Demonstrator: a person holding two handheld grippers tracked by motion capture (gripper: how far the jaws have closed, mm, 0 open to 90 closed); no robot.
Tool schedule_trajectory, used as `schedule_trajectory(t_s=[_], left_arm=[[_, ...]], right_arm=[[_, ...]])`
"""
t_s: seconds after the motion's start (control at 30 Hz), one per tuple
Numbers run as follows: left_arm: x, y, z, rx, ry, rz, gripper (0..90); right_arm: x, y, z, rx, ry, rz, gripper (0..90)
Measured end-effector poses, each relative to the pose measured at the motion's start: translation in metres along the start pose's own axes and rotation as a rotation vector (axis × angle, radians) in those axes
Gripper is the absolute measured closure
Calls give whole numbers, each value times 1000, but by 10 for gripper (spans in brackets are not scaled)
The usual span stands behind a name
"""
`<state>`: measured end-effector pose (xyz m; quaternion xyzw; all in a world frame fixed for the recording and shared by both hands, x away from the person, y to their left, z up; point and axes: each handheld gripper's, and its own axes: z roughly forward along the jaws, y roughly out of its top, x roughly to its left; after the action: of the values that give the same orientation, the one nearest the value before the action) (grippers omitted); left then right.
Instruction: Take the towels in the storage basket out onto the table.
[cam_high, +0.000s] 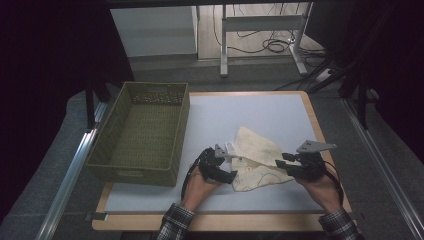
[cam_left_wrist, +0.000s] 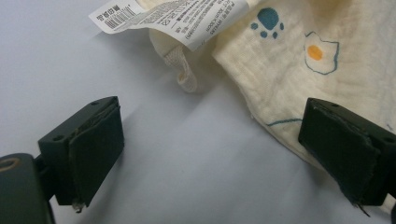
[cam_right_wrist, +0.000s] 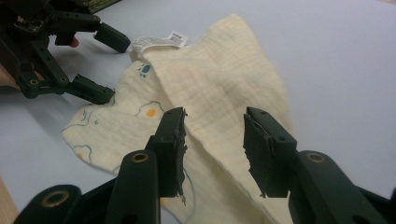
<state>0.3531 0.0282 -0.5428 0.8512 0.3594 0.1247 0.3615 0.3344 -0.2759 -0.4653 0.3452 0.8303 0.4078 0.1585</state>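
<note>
Cream cloth (cam_high: 257, 160) on table, left gripper (cam_high: 226, 163) jaws apart, nothing gripped

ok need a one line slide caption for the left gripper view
Left gripper open above the table, a cream printed cloth with white care label just ahead.

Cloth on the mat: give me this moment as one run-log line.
cloth: partly folded, flat on mat | left hand-held gripper: open, at cloth's edge | right hand-held gripper: open, above cloth | basket: empty, left of cloth
</note>
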Motion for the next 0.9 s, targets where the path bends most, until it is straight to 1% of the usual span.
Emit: schedule_trajectory(t_s=[0.17,0.23,0.3,0.4,0.47,0.5,0.53,0.57,0.63,0.67,0.73,0.8,0.83,0.9], left_arm=[[0,-1,0,-5,2,-2,68],[0,-1,0,-1,1,2,69],[0,-1,1,-10,1,-6,70],[0,-1,0,-8,2,-4,71],[0,-1,0,-8,1,-6,71],[0,-1,0,-9,1,-6,72],[0,-1,0,-9,1,-6,72],[0,-1,0,-9,1,-7,73],[0,-1,0,-9,2,-6,74],[0,-1,0,-8,1,-5,74],[0,-1,0,-9,2,-5,74],[0,-1,0,-11,3,-6,75],[0,-1,0,-12,3,-7,75],[0,-1,0,-8,3,-3,75]], right_arm=[[10,11,31,14,38,-30,579],[15,16,44,23,53,-46,552],[20,20,57,32,57,-74,520],[27,24,75,53,43,-125,503],[30,25,86,81,18,-154,512],[30,24,91,96,3,-165,553],[30,23,95,118,-12,-175,620],[29,23,97,122,-20,-177,657],[27,21,97,122,-21,-164,786],[25,22,95,113,-23,-153,830],[22,24,90,96,-30,-140,854],[15,29,83,83,-54,-125,860],[10,32,78,73,-68,-115,862],[-2,38,69,61,-81,-80,862]])
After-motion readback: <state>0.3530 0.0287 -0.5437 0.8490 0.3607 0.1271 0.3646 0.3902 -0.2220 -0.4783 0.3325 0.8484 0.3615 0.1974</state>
